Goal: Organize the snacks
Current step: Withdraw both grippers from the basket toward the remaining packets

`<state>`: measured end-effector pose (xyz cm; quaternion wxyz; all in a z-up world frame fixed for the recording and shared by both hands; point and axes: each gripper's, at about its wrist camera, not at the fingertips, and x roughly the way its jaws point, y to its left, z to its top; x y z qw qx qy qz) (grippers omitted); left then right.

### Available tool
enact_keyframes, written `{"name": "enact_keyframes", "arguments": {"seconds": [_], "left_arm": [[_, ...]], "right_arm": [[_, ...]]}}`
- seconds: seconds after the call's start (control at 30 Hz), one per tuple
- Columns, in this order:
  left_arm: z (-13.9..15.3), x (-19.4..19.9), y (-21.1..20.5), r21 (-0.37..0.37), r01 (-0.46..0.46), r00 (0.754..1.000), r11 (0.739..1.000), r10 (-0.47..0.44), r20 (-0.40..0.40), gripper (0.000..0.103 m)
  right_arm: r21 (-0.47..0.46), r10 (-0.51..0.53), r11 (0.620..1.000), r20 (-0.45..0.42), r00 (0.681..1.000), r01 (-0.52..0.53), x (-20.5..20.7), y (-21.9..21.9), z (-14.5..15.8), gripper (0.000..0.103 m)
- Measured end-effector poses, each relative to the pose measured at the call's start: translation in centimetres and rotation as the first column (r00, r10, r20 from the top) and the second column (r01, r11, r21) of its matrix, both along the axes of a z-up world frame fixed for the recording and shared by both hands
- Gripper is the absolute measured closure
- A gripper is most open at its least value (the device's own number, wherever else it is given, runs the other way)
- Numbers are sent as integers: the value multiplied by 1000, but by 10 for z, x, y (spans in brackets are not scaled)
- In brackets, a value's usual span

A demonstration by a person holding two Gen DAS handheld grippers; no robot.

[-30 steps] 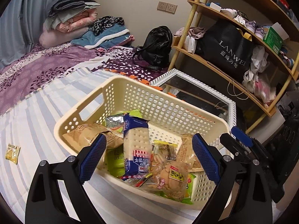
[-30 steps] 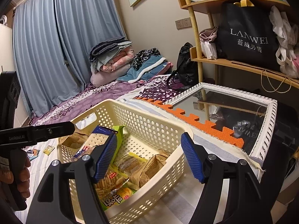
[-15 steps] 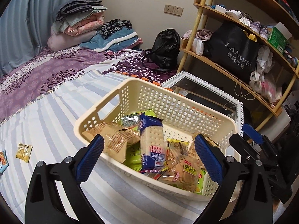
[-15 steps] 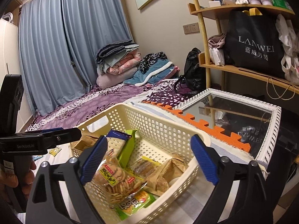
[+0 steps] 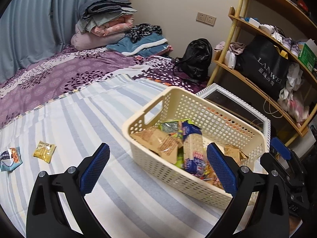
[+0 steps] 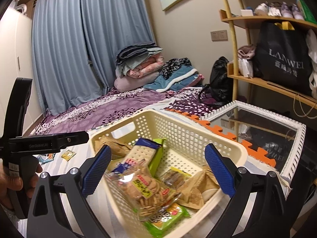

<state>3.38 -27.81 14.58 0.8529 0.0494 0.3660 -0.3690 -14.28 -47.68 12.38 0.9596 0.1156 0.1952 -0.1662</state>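
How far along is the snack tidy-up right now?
Mostly done: most packets, including the blue cracker pack, lie in the cream basket. Nothing is in hand: the left gripper and right gripper are open, having just been opening. Left: the yellow packet and blue-white packet on the striped sheet.

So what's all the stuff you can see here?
basket: one, cream, on the striped sheet
snack packs in basket: several, brown, blue, green
yellow snack pack: one, loose on the sheet, left of basket
blue-white snack pack: one, beside the yellow one
striped sheet: one, blue and white
purple bedspread: one, behind the sheet
folded bedding: one pile, by the curtain
black backpack: one, by the wall
mirror: one, white frame, beside basket
shelf: one, wooden, right side
left gripper: fingers open, empty
right gripper: fingers open, empty
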Motion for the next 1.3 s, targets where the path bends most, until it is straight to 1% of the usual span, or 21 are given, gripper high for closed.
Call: {"name": "enact_keyframes", "arguments": {"seconds": [0.2, 0.37, 0.7, 1.3], "left_arm": [[2, 4, 19, 23, -54, 998, 998, 53, 37, 3], [3, 6, 33, 26, -84, 996, 996, 82, 46, 3], [5, 7, 59, 35, -132, 989, 991, 129, 76, 3], [2, 11, 94, 39, -198, 977, 979, 194, 88, 3]], "right_arm": [[-10, 48, 999, -13, 999, -48, 6, 16, 1, 7], [-36, 78, 996, -23, 997, -79, 9, 29, 4, 5], [-45, 131, 990, -48, 990, -133, 17, 50, 4, 5], [-60, 207, 975, -88, 974, -212, 30, 84, -1, 5]]}}
